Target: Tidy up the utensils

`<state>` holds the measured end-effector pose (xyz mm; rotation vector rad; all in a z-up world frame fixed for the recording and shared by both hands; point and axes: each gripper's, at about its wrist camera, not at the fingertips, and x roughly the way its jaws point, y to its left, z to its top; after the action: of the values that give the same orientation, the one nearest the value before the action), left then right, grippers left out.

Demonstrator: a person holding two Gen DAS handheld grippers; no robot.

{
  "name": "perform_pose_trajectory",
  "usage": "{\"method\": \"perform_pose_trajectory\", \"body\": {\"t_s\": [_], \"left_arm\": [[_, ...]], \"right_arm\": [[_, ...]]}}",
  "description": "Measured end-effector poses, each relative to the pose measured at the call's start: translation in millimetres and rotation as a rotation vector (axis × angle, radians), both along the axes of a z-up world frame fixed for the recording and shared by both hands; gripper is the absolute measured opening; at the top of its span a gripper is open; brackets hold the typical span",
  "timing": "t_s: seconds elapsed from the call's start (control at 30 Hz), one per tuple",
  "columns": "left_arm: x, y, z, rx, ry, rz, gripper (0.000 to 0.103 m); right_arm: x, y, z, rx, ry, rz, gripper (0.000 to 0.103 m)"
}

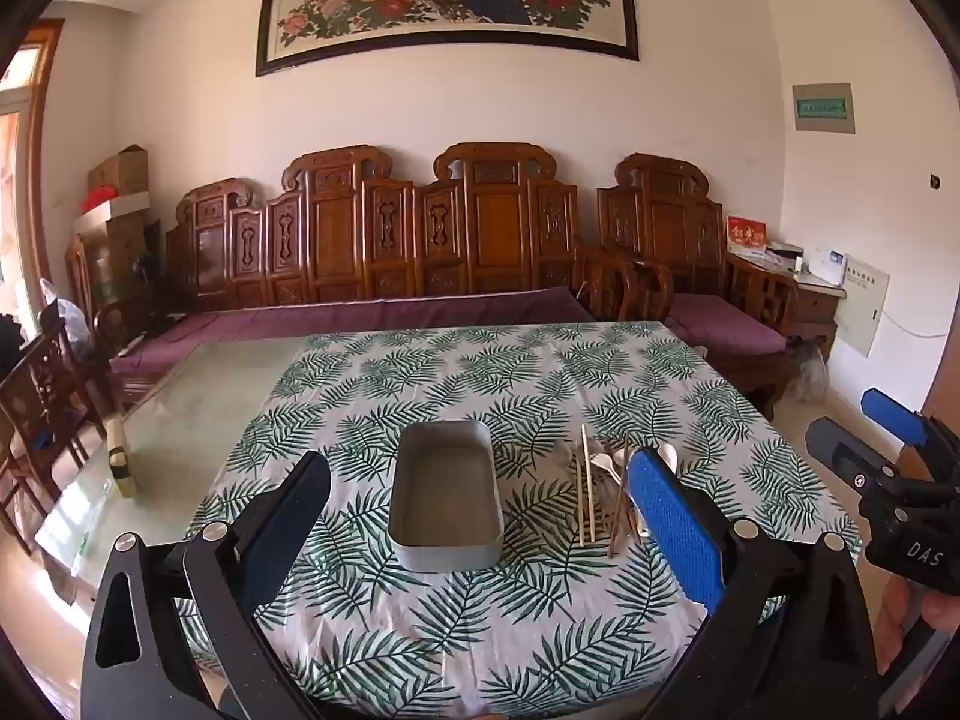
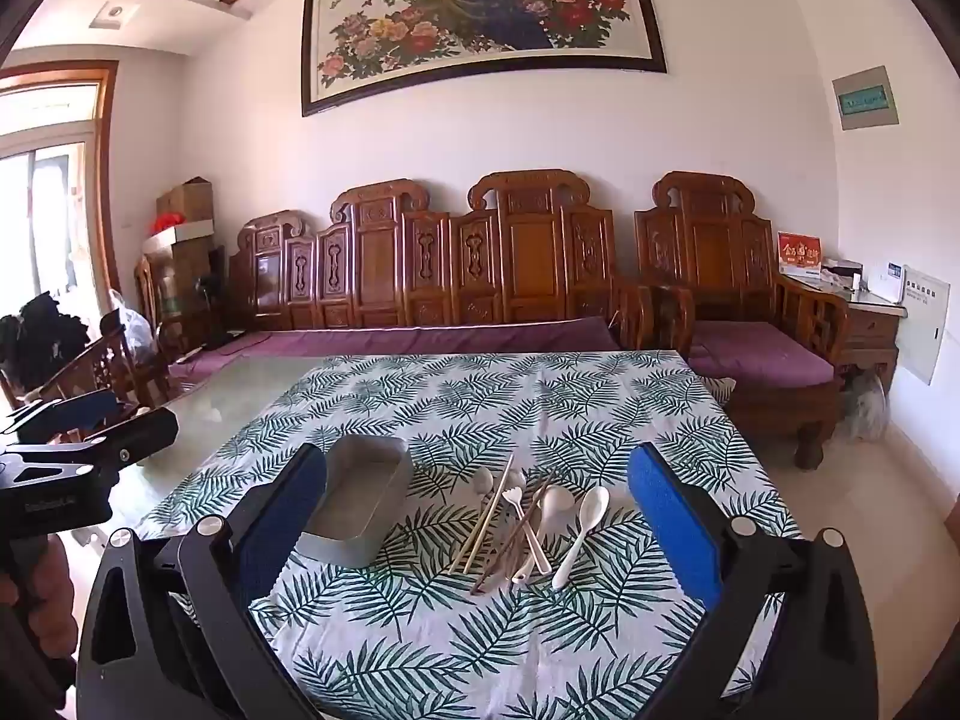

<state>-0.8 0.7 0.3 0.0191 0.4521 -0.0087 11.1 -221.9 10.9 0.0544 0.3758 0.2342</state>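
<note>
A grey metal tray [image 1: 445, 498] sits empty on the leaf-print tablecloth [image 1: 480, 372]. It also shows in the right wrist view [image 2: 360, 504]. Right of it lies a pile of utensils: pale chopsticks [image 2: 483, 519], brown chopsticks [image 2: 516, 534], white spoons [image 2: 579, 531] and a metal fork [image 2: 525, 525]. The pile also shows in the left wrist view [image 1: 606, 492], partly behind a blue finger. My left gripper [image 1: 480, 510] is open and empty, held above the table near the tray. My right gripper [image 2: 480, 516] is open and empty, held above the utensils.
The cloth covers the right part of a glass table [image 1: 198, 396]. A small box [image 1: 120, 456] stands on the glass at the left. A carved wooden bench [image 2: 480, 276] with purple cushions runs behind the table. A wooden chair [image 1: 42, 396] stands at the left.
</note>
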Motion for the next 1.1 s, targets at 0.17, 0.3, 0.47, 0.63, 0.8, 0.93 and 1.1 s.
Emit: {"method": "perform_pose_trajectory", "body": {"t_s": [0.17,0.3,0.47,0.63,0.8,0.93,1.1], "left_arm": [[-1.0,-4.8,-1.1,0.008,-0.002,0.002,0.097],[0.3,-1.1,0.1,0.001,0.006,-0.002,0.097],[0.0,-3.1,0.1,0.004,0.008,-0.002,0.097],[0.3,0.2,0.1,-0.002,0.007,-0.003,0.097],[0.4,0.2,0.0,-0.002,0.008,-0.004,0.097],[0.4,0.3,0.1,-0.003,0.008,-0.004,0.097],[0.3,0.5,0.1,-0.003,0.007,-0.004,0.097]], "right_arm": [[-0.1,0.0,0.2,-0.002,0.007,0.001,0.101],[-1.7,0.4,1.3,-0.006,0.004,0.002,0.101],[0.0,0.0,0.2,0.001,0.011,0.001,0.101],[-0.6,-0.2,0.6,0.002,0.011,0.000,0.101],[0.3,4.9,-0.8,0.001,0.012,0.000,0.101],[-1.0,3.0,0.0,0.002,0.011,0.000,0.101],[-1.2,2.3,0.3,0.004,0.012,0.000,0.101]]}}
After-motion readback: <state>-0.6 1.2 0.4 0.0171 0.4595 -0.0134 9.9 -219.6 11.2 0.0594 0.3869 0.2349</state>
